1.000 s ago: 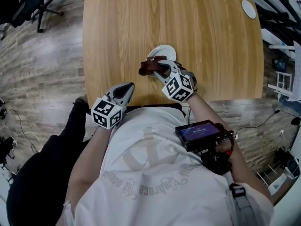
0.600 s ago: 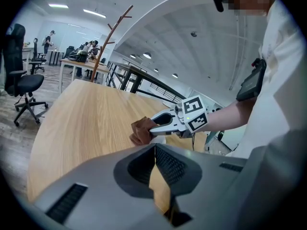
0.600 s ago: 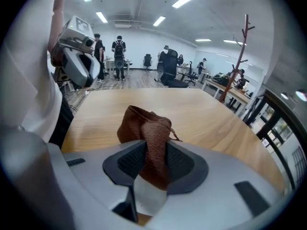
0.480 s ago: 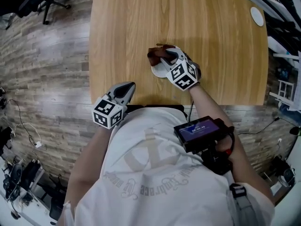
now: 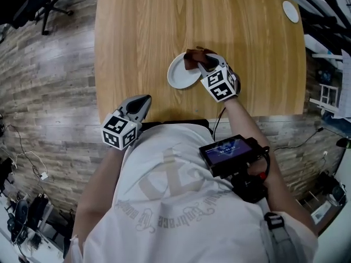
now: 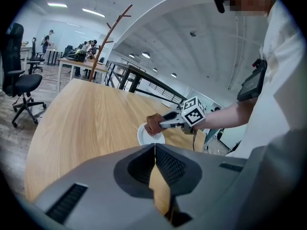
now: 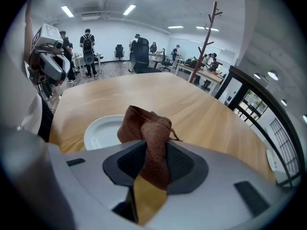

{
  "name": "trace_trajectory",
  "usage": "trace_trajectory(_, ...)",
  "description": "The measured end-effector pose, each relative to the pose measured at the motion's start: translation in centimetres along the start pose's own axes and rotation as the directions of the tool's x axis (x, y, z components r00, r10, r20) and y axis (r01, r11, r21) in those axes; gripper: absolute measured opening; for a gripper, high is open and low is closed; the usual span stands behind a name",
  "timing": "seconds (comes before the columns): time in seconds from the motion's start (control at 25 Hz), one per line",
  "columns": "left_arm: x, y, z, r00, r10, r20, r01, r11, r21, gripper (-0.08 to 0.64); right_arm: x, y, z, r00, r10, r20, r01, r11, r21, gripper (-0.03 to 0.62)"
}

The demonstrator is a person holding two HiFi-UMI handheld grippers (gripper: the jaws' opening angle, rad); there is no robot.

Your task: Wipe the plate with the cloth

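A small white plate [image 5: 181, 73] [image 7: 103, 131] [image 6: 146, 137] lies on the wooden table [image 5: 142, 32] near its front edge. My right gripper [image 5: 204, 63] is shut on a bunched brown cloth [image 5: 194, 58] [image 7: 148, 128] [image 6: 153, 124], which hangs over the plate's far right rim. Whether the cloth touches the plate I cannot tell. My left gripper [image 5: 143, 102] is shut with nothing between its jaws, at the table's front edge, left of the plate and apart from it.
A small white disc [image 5: 290, 11] lies at the table's far right corner. An office chair [image 5: 33, 1] stands on the wood floor to the left. A coat stand [image 7: 206, 28] and other desks with people stand beyond the table.
My right gripper has carried the cloth from the plate's left part to its far right rim, so most of the plate now shows. The left gripper has hardly moved.
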State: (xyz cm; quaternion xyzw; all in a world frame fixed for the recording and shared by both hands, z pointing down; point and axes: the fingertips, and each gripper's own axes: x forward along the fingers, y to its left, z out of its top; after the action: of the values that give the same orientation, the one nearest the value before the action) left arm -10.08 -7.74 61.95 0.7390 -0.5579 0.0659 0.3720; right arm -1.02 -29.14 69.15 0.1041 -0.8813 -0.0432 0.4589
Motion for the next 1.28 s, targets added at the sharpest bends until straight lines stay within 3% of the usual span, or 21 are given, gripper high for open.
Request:
trace_trajectory(0.32, 0.8, -0.2, 0.6, 0.999, -0.032, -0.004, 0.032, 0.999, 0.028, 0.013, -1.4, 6.8, 0.4, 0.990, 0.125, 0.064, -0.122, 0.992, -0.039, 0.127)
trace_trajectory(0.48, 1.0, -0.7, 0.7, 0.999, -0.045, 0.000, 0.045, 0.998, 0.046, 0.014, -1.9, 7.9, 0.9, 0.981, 0.148, 0.122, -0.157, 0.985, 0.065, 0.127)
trace_trajectory(0.72, 0.4, -0.2, 1.9, 0.999, -0.048, 0.020, 0.046, 0.996, 0.081, 0.012, -3.6, 5.7, 1.8, 0.973, 0.075, 0.218, -0.142, 0.940, 0.311, 0.127)
trace_trajectory(0.84, -0.1, 0.1, 2.9, 0.998, -0.048, 0.046, 0.044, 0.995, 0.094, 0.012, -5.4, 4.4, 2.4, 0.964, 0.019, 0.267, -0.126, 0.913, 0.388, 0.127)
trace_trajectory(1.12, -0.7, -0.2, 5.1, 0.992, -0.082, 0.091, 0.069, 0.988, 0.142, 0.012, -10.7, 2.2, 4.1, 0.911, -0.125, 0.392, -0.094, 0.865, 0.493, 0.127)
trace_trajectory(1.28, -0.2, -0.8, 5.3, 0.990, -0.124, 0.073, 0.107, 0.973, 0.207, 0.013, -13.4, 3.1, 4.7, 0.872, -0.167, 0.460, -0.097, 0.862, 0.497, 0.127)
